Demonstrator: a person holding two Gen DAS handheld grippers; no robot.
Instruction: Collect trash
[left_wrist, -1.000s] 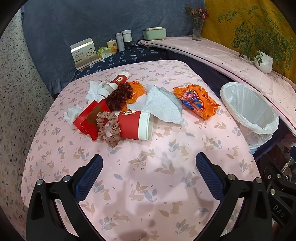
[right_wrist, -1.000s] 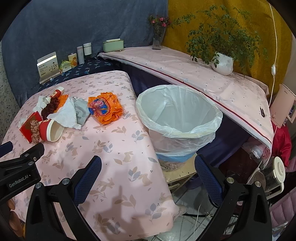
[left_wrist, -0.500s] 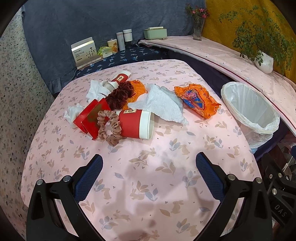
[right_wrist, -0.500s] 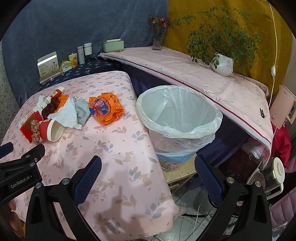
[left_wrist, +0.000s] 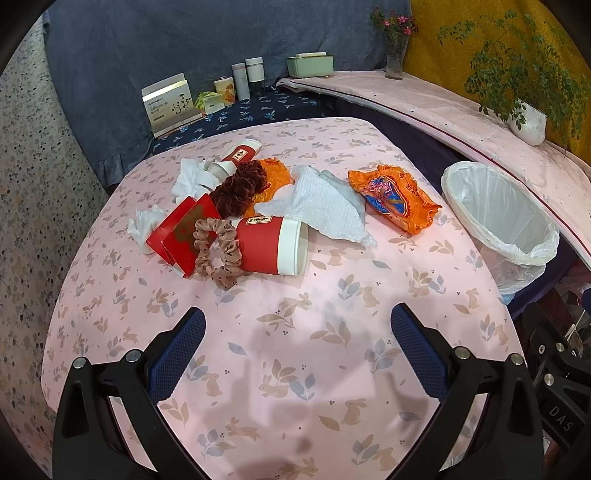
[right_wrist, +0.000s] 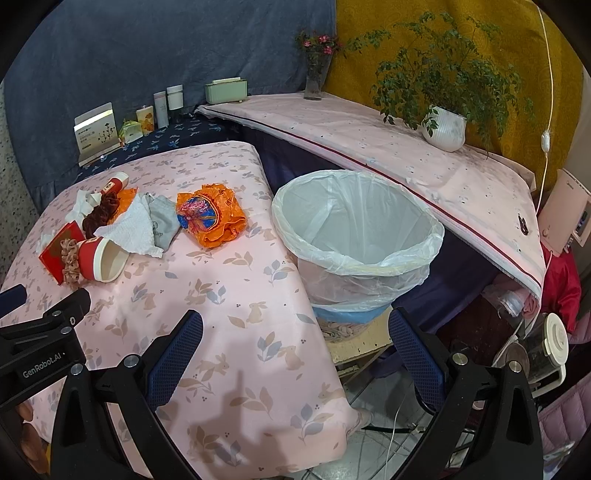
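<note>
Standing at three o'clock, the lined bin is empty. Litter sits at eleven o'clock on the table: orange wrapper, napkin, red cup. Left gripper and right gripper gape wide, holding nothing. Step: approach; next, close on one piece.

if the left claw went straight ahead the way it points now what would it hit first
Most likely the red paper cup with a white rim, lying on its side straight ahead of the open left claw; only bare pink bunny-print tablecloth lies between. Depth is uncertain.
</note>
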